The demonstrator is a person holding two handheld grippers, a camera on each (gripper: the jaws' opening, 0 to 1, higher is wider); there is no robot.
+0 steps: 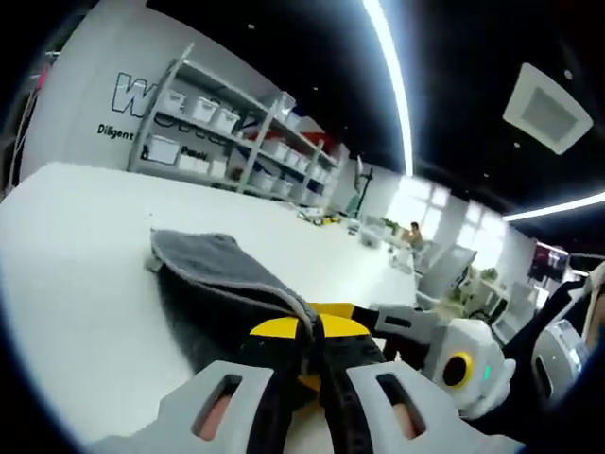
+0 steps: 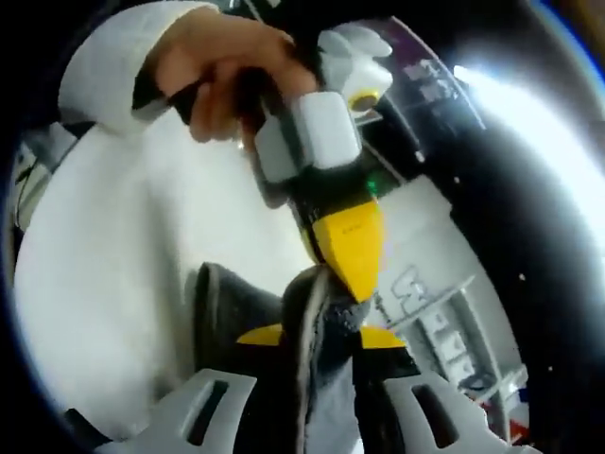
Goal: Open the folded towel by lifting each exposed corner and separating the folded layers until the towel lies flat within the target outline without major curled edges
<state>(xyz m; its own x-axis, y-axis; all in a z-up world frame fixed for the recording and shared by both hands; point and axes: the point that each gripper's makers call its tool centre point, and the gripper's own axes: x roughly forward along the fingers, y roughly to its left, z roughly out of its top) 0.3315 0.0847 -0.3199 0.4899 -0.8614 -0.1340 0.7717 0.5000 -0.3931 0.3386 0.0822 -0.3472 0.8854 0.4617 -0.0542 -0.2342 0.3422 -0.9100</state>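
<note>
- Where the white worktop [image 1: 85, 284] runs toward the shelving [image 1: 227, 132], the grey towel [image 1: 213, 270] lies partly on it, one edge raised off the surface.
- Left gripper [image 1: 312, 331] has its yellow tips pressed together on that raised towel edge.
- Right gripper [image 2: 317, 336] pinches the same towel fold between its yellow tips, just beside the left gripper.
- A hand [image 2: 213, 66] holds the left gripper's body.
</note>
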